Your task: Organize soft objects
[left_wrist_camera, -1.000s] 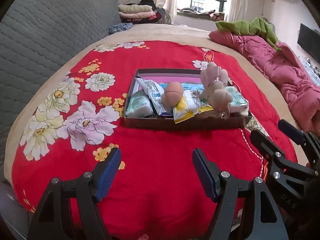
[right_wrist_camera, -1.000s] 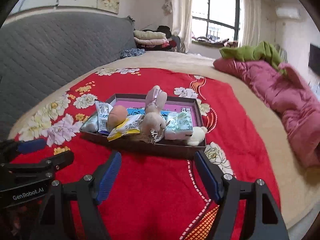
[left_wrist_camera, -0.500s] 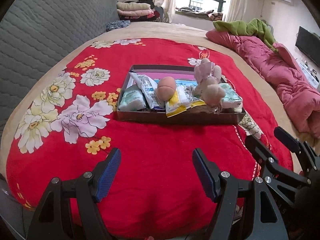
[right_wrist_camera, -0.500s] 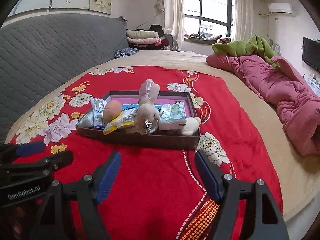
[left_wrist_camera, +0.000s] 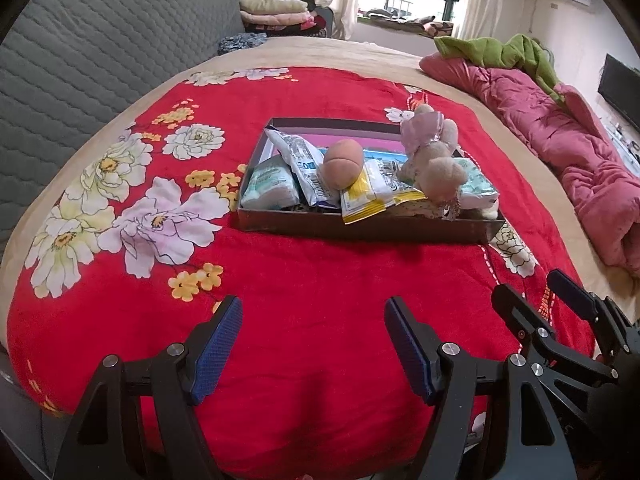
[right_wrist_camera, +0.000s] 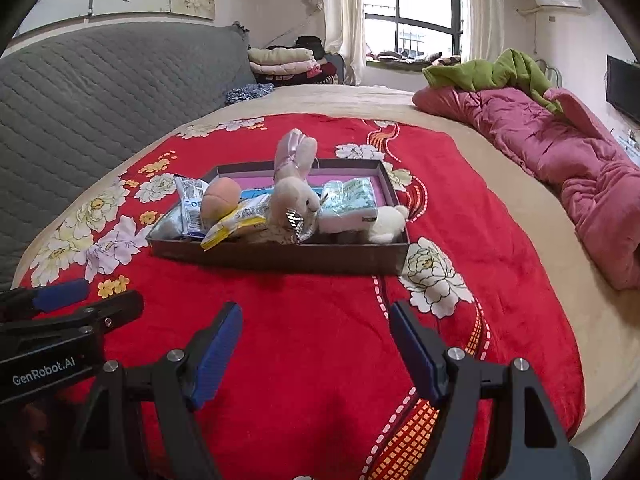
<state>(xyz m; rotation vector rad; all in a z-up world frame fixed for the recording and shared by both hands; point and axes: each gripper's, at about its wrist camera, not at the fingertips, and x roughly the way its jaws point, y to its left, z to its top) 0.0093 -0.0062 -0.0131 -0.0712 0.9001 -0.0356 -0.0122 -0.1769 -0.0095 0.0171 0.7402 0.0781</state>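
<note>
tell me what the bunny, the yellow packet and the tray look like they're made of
Bunny: plush fabric, by its fuzzy matte pile; ears look satiny pink.
Yellow packet: thin plastic film, glossy, crinkled and printed.
Tray: probably cardboard, a dark box lid with thin straight walls and a pink inside; the material is not certain.

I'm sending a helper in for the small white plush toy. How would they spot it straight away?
On the red floral blanket lies a shallow dark box of packets and soft toys. The small white plush lies in its near right corner, beside the green-and-white tissue pack. It is plain white, unlike the pink-eared rabbit.
</note>
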